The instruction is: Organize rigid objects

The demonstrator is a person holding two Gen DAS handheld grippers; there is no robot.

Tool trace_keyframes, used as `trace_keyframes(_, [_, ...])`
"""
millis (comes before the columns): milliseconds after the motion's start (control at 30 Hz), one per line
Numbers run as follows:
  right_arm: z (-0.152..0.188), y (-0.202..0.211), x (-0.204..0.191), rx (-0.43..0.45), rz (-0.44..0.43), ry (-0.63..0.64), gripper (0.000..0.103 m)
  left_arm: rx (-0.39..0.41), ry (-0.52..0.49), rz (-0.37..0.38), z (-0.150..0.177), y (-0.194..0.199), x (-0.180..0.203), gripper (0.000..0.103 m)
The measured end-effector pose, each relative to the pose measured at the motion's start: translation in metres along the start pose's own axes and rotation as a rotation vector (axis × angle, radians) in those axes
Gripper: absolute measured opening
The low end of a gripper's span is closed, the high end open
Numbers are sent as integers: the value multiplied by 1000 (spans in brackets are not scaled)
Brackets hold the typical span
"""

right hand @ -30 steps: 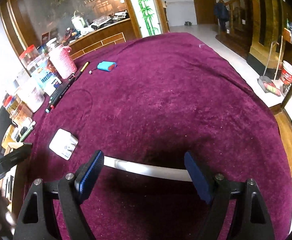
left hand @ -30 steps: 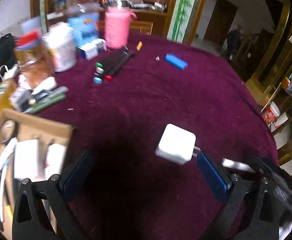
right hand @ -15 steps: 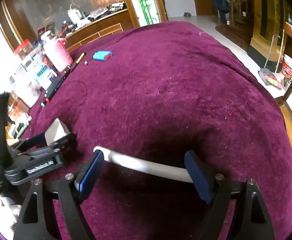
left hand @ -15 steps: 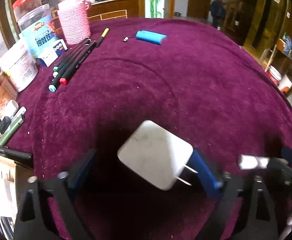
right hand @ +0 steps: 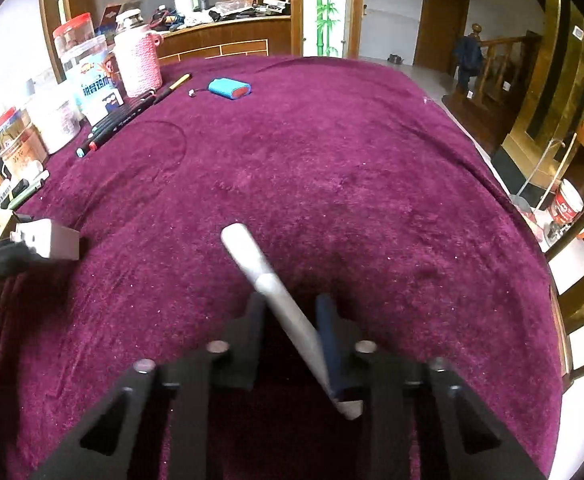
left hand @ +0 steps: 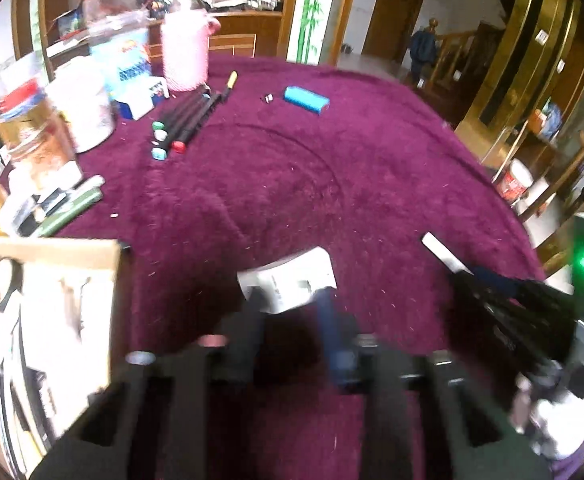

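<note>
Left gripper (left hand: 292, 312): jaws just closed, now pinching the white charger block (left hand: 289, 286), lifted over the near-left part of the table (left hand: 372, 168). Right gripper (right hand: 292, 312): jaws likewise just closed, now clamped on the white stick (right hand: 269, 280), held aslant above the near edge, tip pointing away and to the left.

Handling, as a judgement: block rigid, light, smooth-sided, so likely to twist or slip in a narrow pinch; best taken across two flat faces near the middle, clear of the prongs. Stick stiff, slender and round, prone to pivot between the pads; better gripped near mid-length than at one end.

Further out: open cardboard box (left hand: 51, 264) at the near-left corner, already holding white items. Along the left edge, loose pens (left hand: 71, 208), then jars and a white tub (left hand: 85, 108). Toward the far-left corner, a row of black markers (left hand: 183, 120), a pink knitted bottle (left hand: 183, 56), a blue battery pack (left hand: 306, 99).

Counts: one block, one stick, one box, one battery pack, one pink bottle; markers about four, exact number blurred.
</note>
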State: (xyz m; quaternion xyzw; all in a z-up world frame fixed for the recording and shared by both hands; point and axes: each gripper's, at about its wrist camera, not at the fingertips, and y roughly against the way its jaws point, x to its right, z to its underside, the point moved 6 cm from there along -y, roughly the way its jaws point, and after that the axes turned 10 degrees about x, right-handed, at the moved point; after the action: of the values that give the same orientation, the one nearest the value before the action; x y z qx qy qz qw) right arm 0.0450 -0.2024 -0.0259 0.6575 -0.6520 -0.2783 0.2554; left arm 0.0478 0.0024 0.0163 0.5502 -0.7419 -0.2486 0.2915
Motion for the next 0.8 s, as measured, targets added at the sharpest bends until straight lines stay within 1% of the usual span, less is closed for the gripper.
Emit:
trace_keyframes(33, [-1,1,-1,4,-12,-3,13,13,17,16,0,13,-5,17])
trace_keyframes(100, [-4,5,-5,30,-25,2,13,48,35,30,1,36,-14,17])
trace_keyframes(167, [-7,11,-9,58,-15,13,13,87,52,42,1,62,-26,17])
trace_keyframes(233, [-10,17,-12,67,-19,5,13,102,46,32,3,78,-34,17])
trace_keyframes(267, [-10,20,-13,64,-32,-9,13,105,32,26,4,83,-38,18])
trace_keyframes(300, [-9,25,-15,56,-56,-33,13,113,12,11,6,88,-42,22])
trace_keyframes(333, [-8,30,-17,49,-78,-55,13,114,6,2,7,89,-44,43])
trace_keyframes(367, [-6,33,-19,42,-96,-69,13,115,10,-2,9,90,-46,71])
trace_keyframes(400, [-5,38,-23,30,-130,-88,13,123,23,-4,10,90,-49,81])
trace_keyframes(467, [-2,46,-29,16,-181,-110,13,134,47,-6,10,86,-53,81])
trace_keyframes(500, [0,52,-34,7,-220,-128,13,127,49,-5,10,82,-52,81])
trace_keyframes(600, [4,63,-43,-5,-283,-150,13,97,37,-26,13,61,-44,81])
trace_keyframes(667, [7,68,-48,-10,-303,-155,13,62,34,-48,14,38,-39,81])
trace_keyframes(767, [12,74,-51,-11,-322,-160,13,2,79,-36,16,-2,-29,81])
trace_keyframes(800, [14,76,-51,-12,-326,-162,13,-12,85,-44,15,-14,-26,81])
